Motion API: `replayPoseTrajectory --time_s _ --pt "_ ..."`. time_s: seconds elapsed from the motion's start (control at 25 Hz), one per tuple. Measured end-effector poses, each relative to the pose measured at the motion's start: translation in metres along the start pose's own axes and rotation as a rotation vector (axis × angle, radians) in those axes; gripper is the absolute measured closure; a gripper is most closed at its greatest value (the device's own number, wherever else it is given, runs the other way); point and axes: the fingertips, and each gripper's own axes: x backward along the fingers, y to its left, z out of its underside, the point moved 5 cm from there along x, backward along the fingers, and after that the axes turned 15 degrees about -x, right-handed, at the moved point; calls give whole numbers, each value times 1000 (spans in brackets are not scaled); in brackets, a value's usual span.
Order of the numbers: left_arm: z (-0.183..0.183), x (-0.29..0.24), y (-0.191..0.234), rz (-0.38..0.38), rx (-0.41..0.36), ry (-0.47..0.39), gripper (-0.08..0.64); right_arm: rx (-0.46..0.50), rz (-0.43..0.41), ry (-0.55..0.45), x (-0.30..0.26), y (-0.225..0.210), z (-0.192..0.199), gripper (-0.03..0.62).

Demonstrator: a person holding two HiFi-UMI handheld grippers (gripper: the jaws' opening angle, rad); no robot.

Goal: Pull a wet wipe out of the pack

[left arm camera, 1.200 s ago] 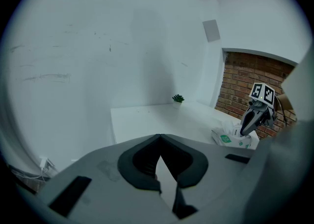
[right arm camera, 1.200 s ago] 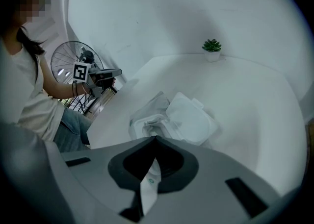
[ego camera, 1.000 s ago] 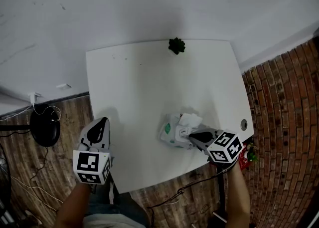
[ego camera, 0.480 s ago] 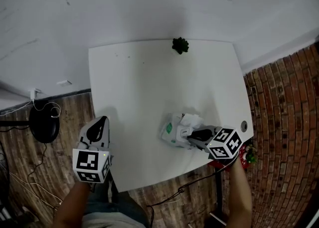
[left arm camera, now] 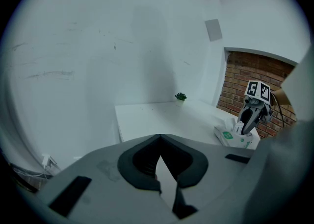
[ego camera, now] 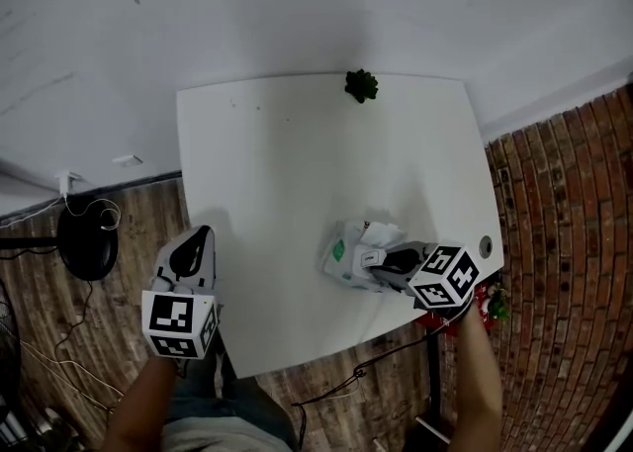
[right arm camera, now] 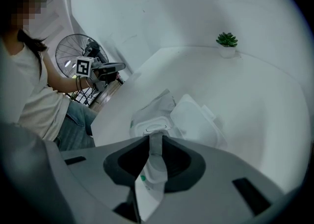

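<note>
Two grippers in head view: right gripper (ego camera: pixel 371 262) has its tips at the wipe pack (ego camera: pixel 341 257), which lies at 4 o'clock on the white desk (ego camera: pixel 287 163). Left gripper (ego camera: pixel 198 242) hangs off the desk edge at 8 o'clock, well apart from the pack. Small plant (ego camera: pixel 361 85) at 12 o'clock. Left gripper view: fingers closed together, nothing between them; pack and right gripper out at 3 o'clock. Right gripper view: fingers pinched on a wet wipe (right arm camera: pixel 155 152) running up from the pack's opening; lid (right arm camera: pixel 198 120) flipped open toward 2 o'clock.
</note>
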Motion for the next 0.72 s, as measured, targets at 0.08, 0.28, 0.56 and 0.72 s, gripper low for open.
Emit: replayPoseTrajectory --time_s 0.08,0.28,0.56,0.72 --pt "1 0 1 2 0 2 560 -3 3 1 -1 1 0 511" --pt "4 3 1 11 0 3 560 -15 8 0 -3 3 0 540" --pt "6 9 -1 15 7 -2 560 -40 9 -25 -3 7 2 574" --pt "4 14 3 5 11 -10 560 -42 19 -33 -3 8 2 584"
